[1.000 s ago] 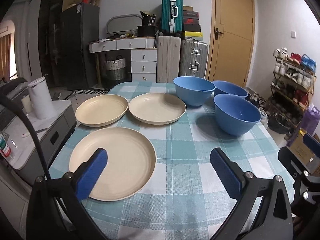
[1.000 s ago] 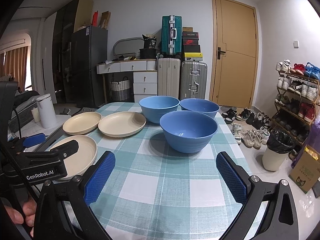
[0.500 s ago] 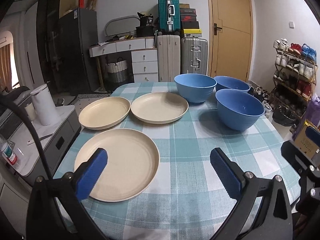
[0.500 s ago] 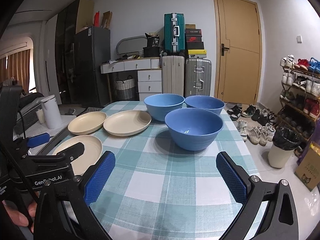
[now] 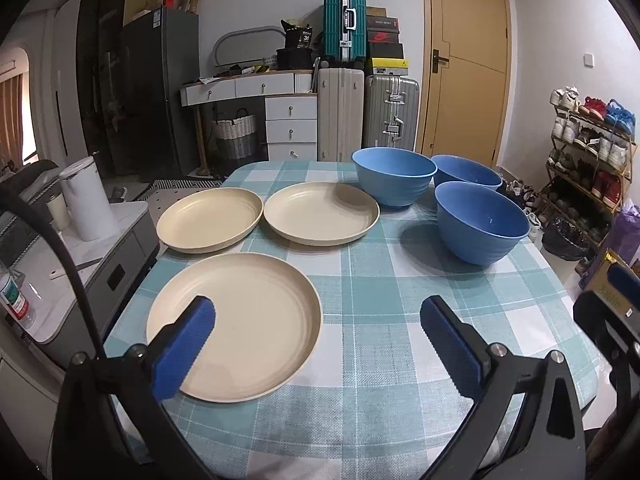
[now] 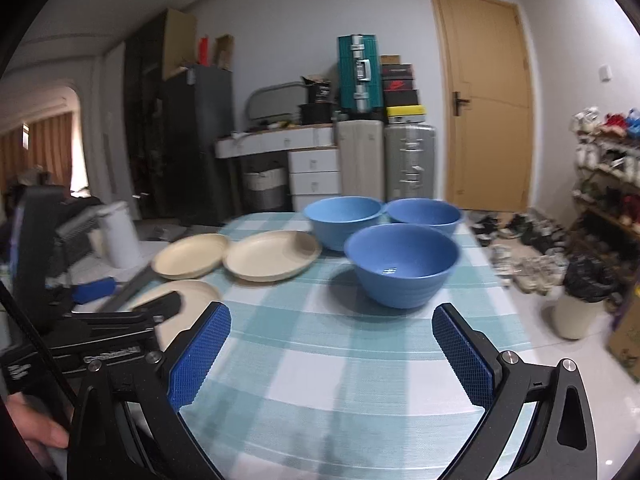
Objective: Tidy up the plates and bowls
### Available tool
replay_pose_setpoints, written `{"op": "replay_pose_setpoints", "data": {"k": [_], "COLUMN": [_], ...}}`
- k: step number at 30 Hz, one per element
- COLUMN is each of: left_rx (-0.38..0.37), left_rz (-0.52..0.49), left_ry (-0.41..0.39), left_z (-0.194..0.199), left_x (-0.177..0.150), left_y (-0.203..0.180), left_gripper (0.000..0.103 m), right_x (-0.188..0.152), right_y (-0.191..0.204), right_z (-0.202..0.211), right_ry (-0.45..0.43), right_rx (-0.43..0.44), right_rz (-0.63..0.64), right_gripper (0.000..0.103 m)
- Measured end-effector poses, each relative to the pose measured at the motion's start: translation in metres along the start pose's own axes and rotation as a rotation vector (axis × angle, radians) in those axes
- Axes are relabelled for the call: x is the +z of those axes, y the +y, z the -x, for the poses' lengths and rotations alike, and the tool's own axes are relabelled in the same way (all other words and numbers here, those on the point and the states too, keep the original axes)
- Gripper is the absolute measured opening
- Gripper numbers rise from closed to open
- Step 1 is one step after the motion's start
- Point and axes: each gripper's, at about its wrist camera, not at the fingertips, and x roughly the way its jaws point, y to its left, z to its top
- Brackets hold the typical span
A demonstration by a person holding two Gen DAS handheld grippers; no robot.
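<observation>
A teal-and-white checked cloth (image 5: 360, 304) covers the surface. Behind it, a teal suitcase (image 5: 344, 20) stands on top of a white suitcase (image 5: 340, 114), just beside a silver one (image 5: 391, 112). A wooden door (image 5: 466, 60) is shut; a shoe rack (image 5: 588, 152) lines the right wall.

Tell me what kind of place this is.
Most likely a lived-in home, a dining corner near the entry door. A table with a checked cloth holds plates and bowls, a loaded shoe rack stands by the right wall, and suitcases are stacked beside a drawer unit.
</observation>
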Motion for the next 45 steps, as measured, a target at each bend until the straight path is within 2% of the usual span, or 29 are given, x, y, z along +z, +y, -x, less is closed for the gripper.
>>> {"op": "replay_pose_setpoints", "data": {"k": [5,12,14,17,21,27,29,32,34,37,39,40,43,45], "left_rx": [0.008,0.01,0.014,0.019,0.027,0.007,-0.009,0.006,0.036,0.044,0.086,0.12,0.159,0.135], "left_rz": [0.001,-0.012,-0.015,-0.016,-0.032,-0.038,-0.023,-0.017,0.015,0.069,0.069,0.068,0.099,0.112], "left_ry": [0.005,0.01,0.01,0.0,-0.006,-0.008,-0.012,0.007,0.049,0.07,0.079,0.084,0.114,0.161], "left_z": [-0.001,-0.002,-0.003,-0.001,0.0,0.007,0.011,0.011,0.005,-0.004,-0.012,-0.018,-0.039,-0.06], "left_x": [0.0,0.0,0.0,0.001,0.003,0.02,0.028,0.045,0.06,0.08,0.092,0.099,0.115,0.122], "left_y": [0.001,-0.001,-0.002,-0.001,-0.002,0.008,0.017,0.032,0.053,0.091,0.113,0.126,0.165,0.185], "left_gripper": [0.103,0.103,0.103,0.103,0.103,0.103,0.103,0.103,0.103,0.103,0.103,0.103,0.103,0.103], "right_x": [-0.002,0.0,0.0,0.0,0.0,0.004,0.007,0.023,0.043,0.083,0.109,0.12,0.154,0.171], "right_y": [0.0,-0.006,-0.008,-0.017,-0.021,-0.008,-0.002,0.011,0.027,0.06,0.08,0.09,0.121,0.143], "right_z": [-0.01,-0.009,-0.01,-0.012,-0.012,-0.016,-0.018,-0.025,-0.032,-0.046,-0.058,-0.065,-0.096,-0.126], "right_ry": [0.049,0.008,0.005,0.013,0.007,0.035,0.05,0.06,0.068,0.042,0.021,0.013,0.025,0.057], "right_rx": [-0.06,-0.081,-0.057,0.026,0.023,0.02,0.048,0.084,0.11,0.139,0.162,0.178,0.203,0.211], "right_rz": [0.016,0.001,-0.015,-0.07,-0.111,-0.05,-0.064,-0.076,-0.055,0.023,0.055,0.074,0.149,0.198], "right_gripper": [0.102,0.102,0.102,0.102,0.102,0.102,0.102,0.102,0.102,0.102,0.102,0.102,0.102,0.102]}}
